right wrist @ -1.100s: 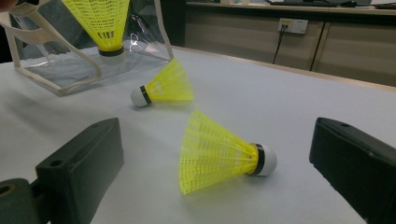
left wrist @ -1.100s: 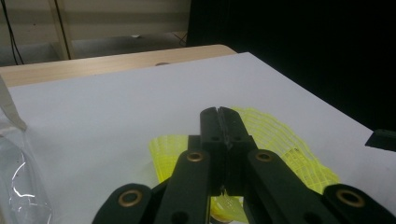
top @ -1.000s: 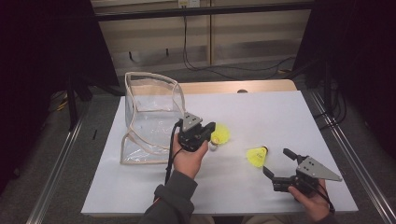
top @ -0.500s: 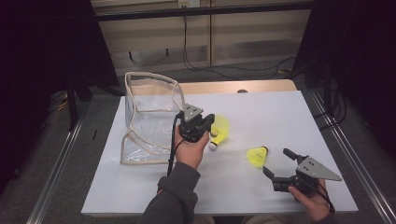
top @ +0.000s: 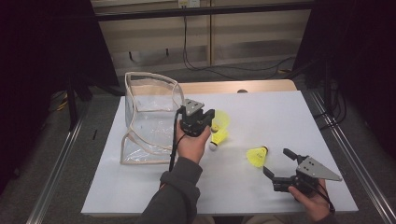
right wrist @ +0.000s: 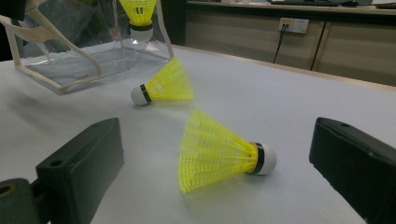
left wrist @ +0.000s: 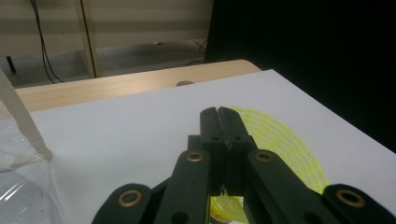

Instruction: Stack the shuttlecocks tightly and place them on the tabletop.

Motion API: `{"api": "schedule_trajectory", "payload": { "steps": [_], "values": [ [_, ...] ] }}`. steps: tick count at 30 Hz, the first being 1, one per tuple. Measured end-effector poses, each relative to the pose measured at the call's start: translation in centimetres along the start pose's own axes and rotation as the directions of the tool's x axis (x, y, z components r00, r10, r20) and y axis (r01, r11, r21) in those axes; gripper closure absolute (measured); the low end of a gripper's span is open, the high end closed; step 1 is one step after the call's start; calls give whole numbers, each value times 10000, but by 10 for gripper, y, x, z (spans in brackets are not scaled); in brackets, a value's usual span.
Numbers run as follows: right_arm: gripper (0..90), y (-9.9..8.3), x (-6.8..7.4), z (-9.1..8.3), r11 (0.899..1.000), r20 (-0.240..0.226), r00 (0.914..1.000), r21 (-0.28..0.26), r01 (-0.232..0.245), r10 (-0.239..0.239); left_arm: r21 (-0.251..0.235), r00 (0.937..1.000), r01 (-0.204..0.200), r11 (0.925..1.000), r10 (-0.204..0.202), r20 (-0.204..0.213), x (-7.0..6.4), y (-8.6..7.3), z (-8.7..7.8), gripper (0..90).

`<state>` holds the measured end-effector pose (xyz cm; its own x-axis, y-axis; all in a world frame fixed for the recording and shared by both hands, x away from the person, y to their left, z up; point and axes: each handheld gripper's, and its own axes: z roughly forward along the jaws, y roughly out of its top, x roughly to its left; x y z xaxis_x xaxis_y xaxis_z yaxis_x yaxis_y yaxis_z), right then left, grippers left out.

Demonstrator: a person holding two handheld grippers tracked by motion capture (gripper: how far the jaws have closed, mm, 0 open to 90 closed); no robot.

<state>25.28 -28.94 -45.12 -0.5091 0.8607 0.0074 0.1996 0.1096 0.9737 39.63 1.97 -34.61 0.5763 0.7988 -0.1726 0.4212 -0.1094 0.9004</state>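
Note:
My left gripper is shut on the mesh skirt of a yellow shuttlecock, held above the table. That shuttlecock hangs cork down in the right gripper view, and its yellow mesh shows beside the shut jaws in the left gripper view. A second shuttlecock lies on its side just below it. A third shuttlecock lies in front of my right gripper, which stands open and low over the white table with this one between its jaws' lines.
A clear plastic bag with beige trim stands open at the left of the white tabletop, close to the left gripper. A wooden strip runs along the far edge. Metal rails flank the table.
My left gripper has risen and moved slightly away from me with its shuttlecock, parting it from the one lying beneath. The right gripper has stayed put.

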Motion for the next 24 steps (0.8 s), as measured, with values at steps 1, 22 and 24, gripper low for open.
{"api": "schedule_trajectory", "payload": {
  "steps": [1, 22, 24],
  "values": [
    [25, 0, 0, 0, 10000, 2, 10000, 12, -1, 1, 15, 10000, 27, 10000, -27, 4, 1, 0, 1, 900],
    [24, 0, -1, -1, 10000, -13, 10000, -13, 20, -20, 18, 9986, 382, 9993, -381, -367, 5, 7, 16, 899],
    [24, 0, -1, -1, 10000, -24, 10000, -25, 10, -10, -3, 9985, 368, 9993, -367, -405, 6, 7, 17, 899]
  ]
}}
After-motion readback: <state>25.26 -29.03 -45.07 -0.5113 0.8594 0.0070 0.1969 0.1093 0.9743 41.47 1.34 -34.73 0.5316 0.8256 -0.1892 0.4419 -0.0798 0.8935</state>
